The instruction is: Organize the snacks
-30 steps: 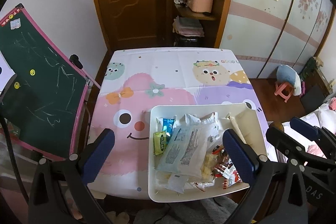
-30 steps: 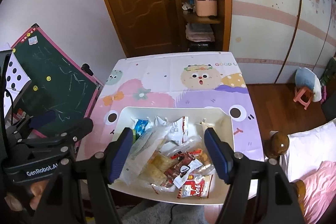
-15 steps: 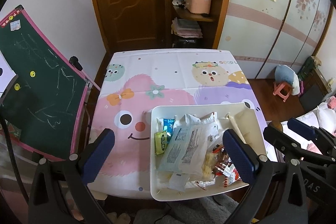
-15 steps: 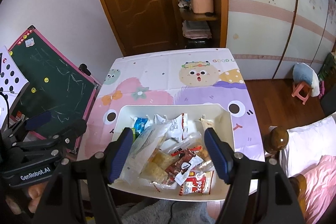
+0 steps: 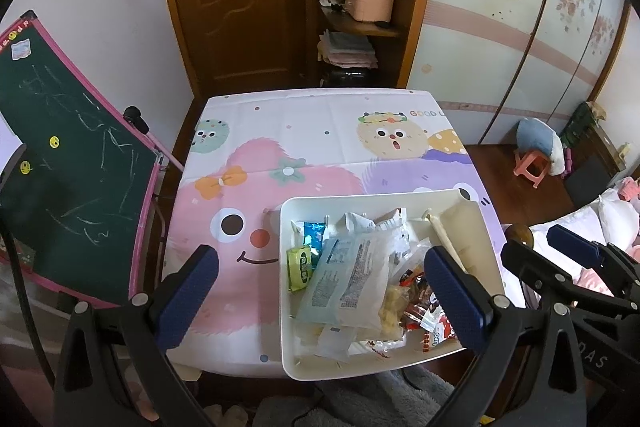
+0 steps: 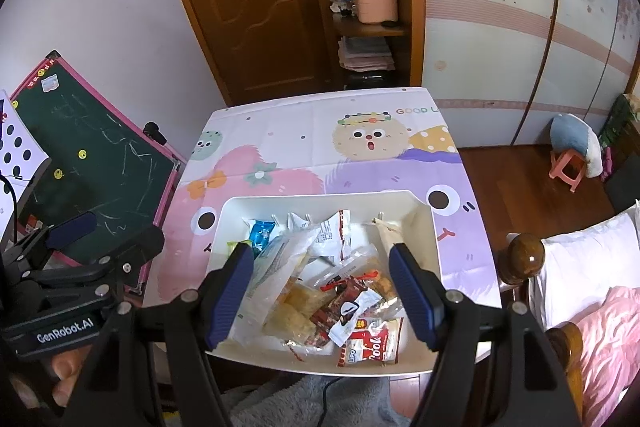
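Note:
A white tray point(image 5: 285, 291) sits at the near right corner of the table, also in the right wrist view point(image 6: 320, 197). It holds several snack packets: a large clear bag point(image 5: 348, 279), a green packet point(image 5: 299, 265), a blue packet point(image 5: 313, 233), a red-and-white packet point(image 6: 370, 345). My left gripper point(image 5: 318, 291) is open, above the tray's left side. My right gripper point(image 6: 322, 293) is open, above the tray's middle. Both are empty and well above the snacks.
The table has a cartoon cloth point(image 5: 280, 163). A green chalkboard point(image 5: 60, 187) leans to the left. A wooden door and shelf point(image 5: 352, 7) stand behind. A bedpost point(image 6: 526, 259) and bed are at the right, a pink stool point(image 6: 566, 167) beyond.
Both grippers have risen and drawn back a little; the tray appears slightly lower in both views. Nothing was grasped or moved.

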